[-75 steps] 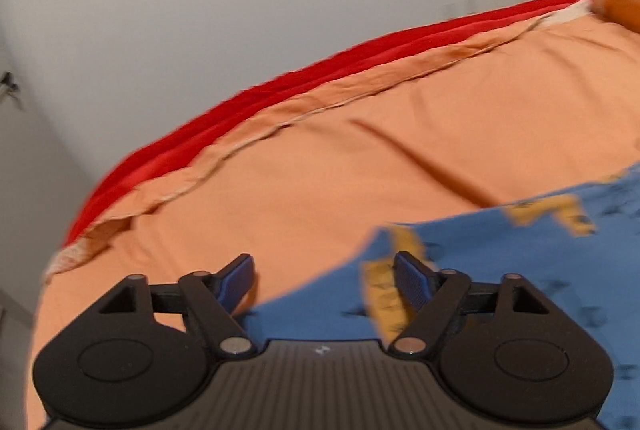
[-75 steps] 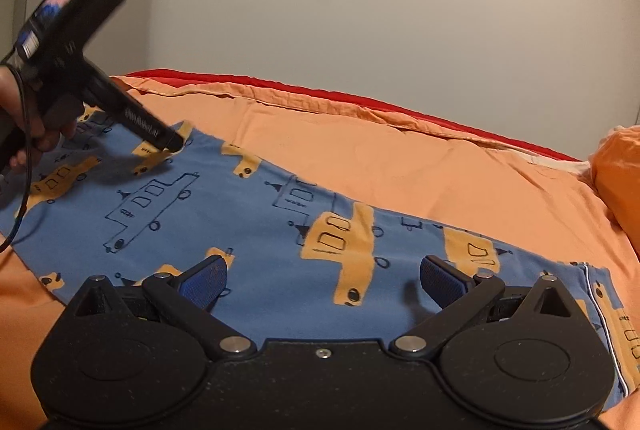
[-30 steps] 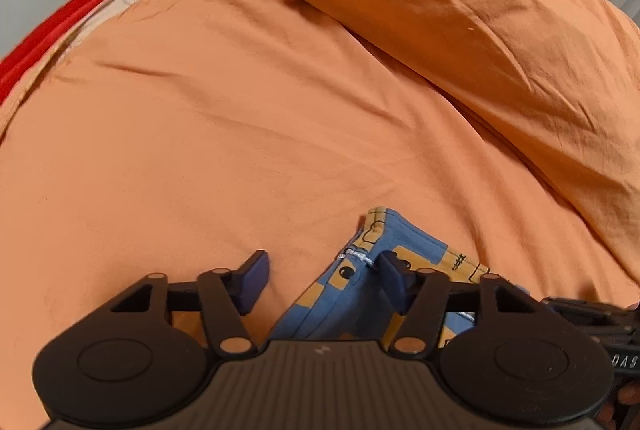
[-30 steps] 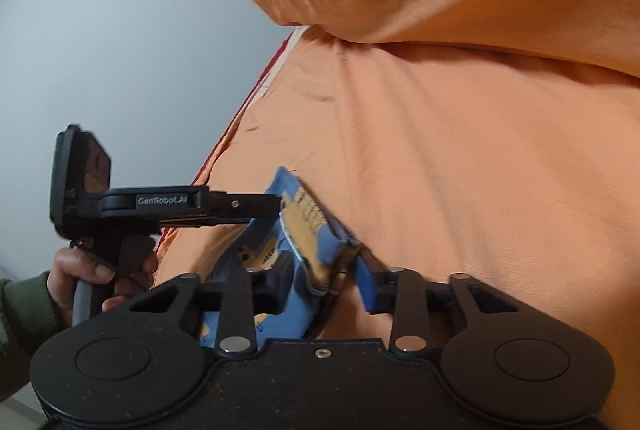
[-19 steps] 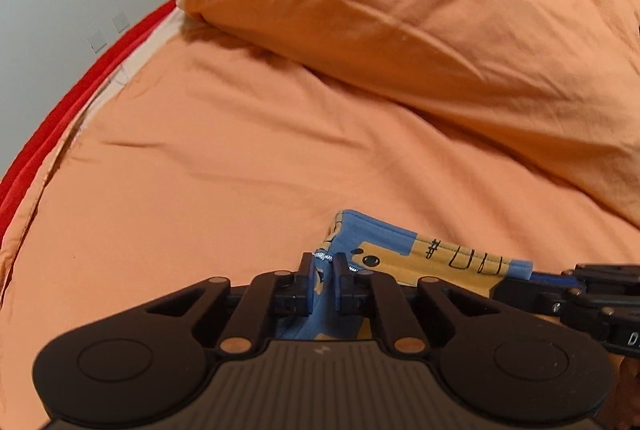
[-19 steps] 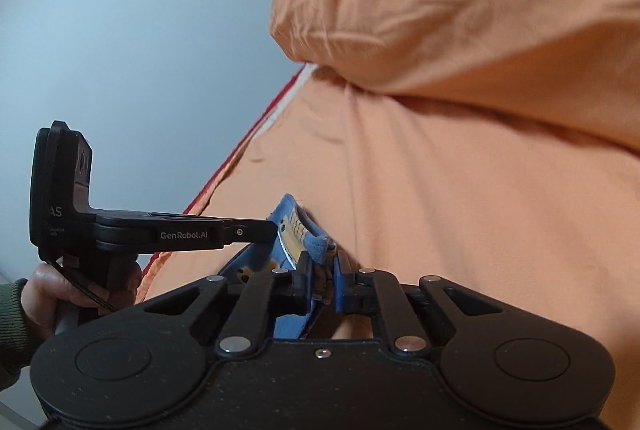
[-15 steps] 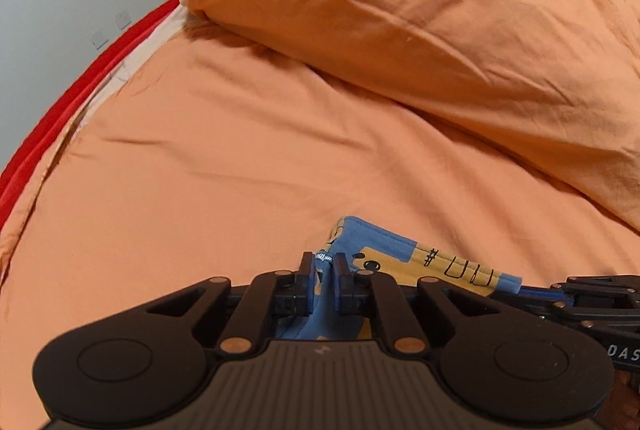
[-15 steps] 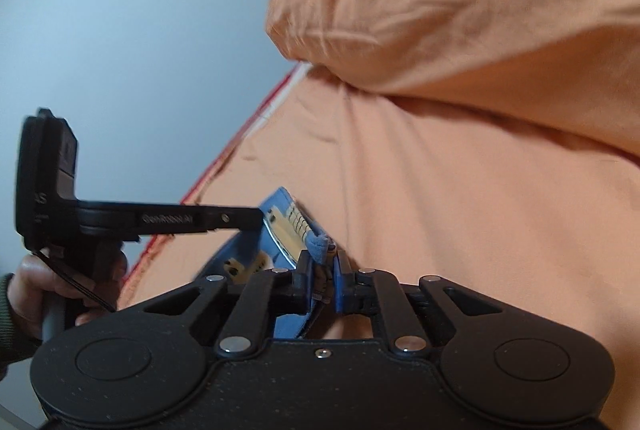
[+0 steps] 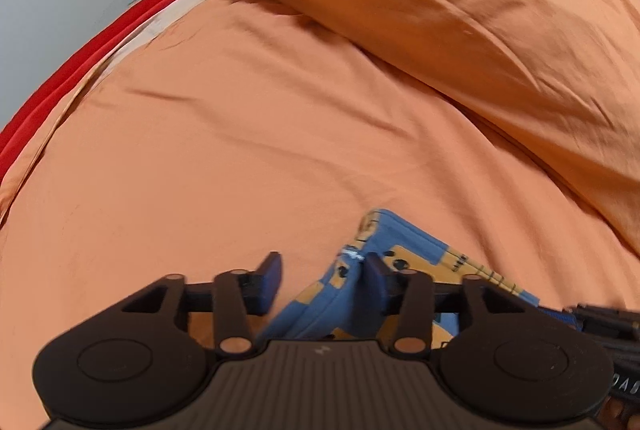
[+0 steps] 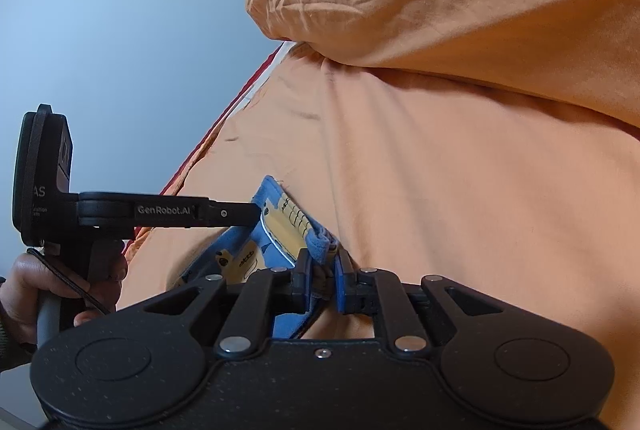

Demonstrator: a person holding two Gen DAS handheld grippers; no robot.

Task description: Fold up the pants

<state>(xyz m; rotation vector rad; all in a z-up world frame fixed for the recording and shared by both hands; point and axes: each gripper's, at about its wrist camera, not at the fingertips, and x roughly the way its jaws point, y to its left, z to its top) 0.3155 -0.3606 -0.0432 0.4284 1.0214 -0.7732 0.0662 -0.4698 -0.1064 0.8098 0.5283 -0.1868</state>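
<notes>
The blue pants [image 9: 404,244] with yellow bus prints lie bunched on the orange bed sheet [image 9: 248,158]. My left gripper [image 9: 320,280] is over their folded edge and its jaws are opening. The cloth leans on the right finger [image 9: 372,282], and the left pad stands clear of it. In the right wrist view my right gripper [image 10: 323,280] is shut on a blue fold of the pants [image 10: 280,222]. The left tool's black body [image 10: 160,210] reaches in from the left, held by a hand [image 10: 36,286].
A big orange duvet heap [image 9: 460,14] rises behind and to the right of the pants. A red edge of the bed [image 9: 80,58] runs along a pale wall at the left. Open sheet stretches beyond the pants.
Half a second ago my left gripper was pinched shut on the pants' edge; now its jaws stand apart. My right gripper closed on the fabric a second ago and still holds it.
</notes>
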